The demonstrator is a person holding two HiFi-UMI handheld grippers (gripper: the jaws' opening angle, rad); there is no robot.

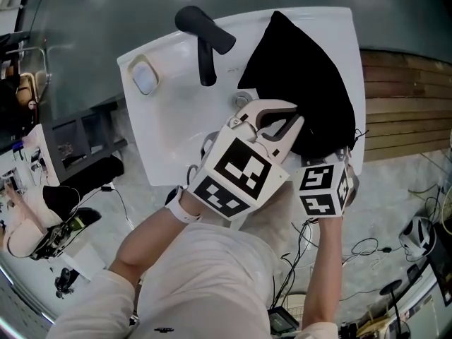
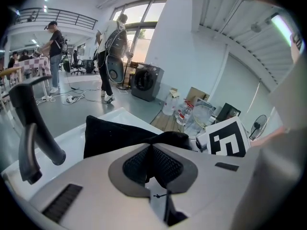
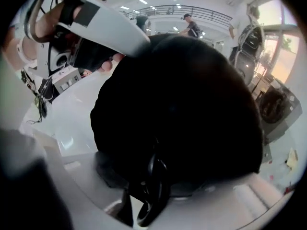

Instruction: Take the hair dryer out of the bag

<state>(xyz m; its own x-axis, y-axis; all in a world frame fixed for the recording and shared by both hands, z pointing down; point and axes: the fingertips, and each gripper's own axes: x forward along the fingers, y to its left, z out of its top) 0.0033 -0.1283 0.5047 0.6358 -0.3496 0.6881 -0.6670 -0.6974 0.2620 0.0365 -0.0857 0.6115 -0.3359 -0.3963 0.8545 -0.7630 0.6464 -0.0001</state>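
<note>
Hair dryer (image 1: 205,37): in neither gripper; it lies bare on the white table (image 1: 176,140), left of the bag and clear of it.
Left gripper (image 2: 152,147): jaws pressed together, apparently pinching a peak of the bag's edge at the tips.
Right gripper (image 3: 156,178): jaws part-way in, a bunch of black cloth filling the gap and seemingly clamped; a drawstring cord (image 3: 153,195) loops down between them.
Bag (image 1: 300,69): black, soft and slack on the table's right side, both grippers at its near edge.
Nearby: a small white rounded object (image 1: 143,75) near the table's far left corner, well apart from the bag.
Done: judging by how things lie, the hair dryer is already out of the bag.
Left: little or nothing of the task itself; only the bag remains in hand.
Writing: no brand or label legible on the hair dryer or bag; the marker cube (image 1: 323,189) bears only black-and-white squares.
</note>
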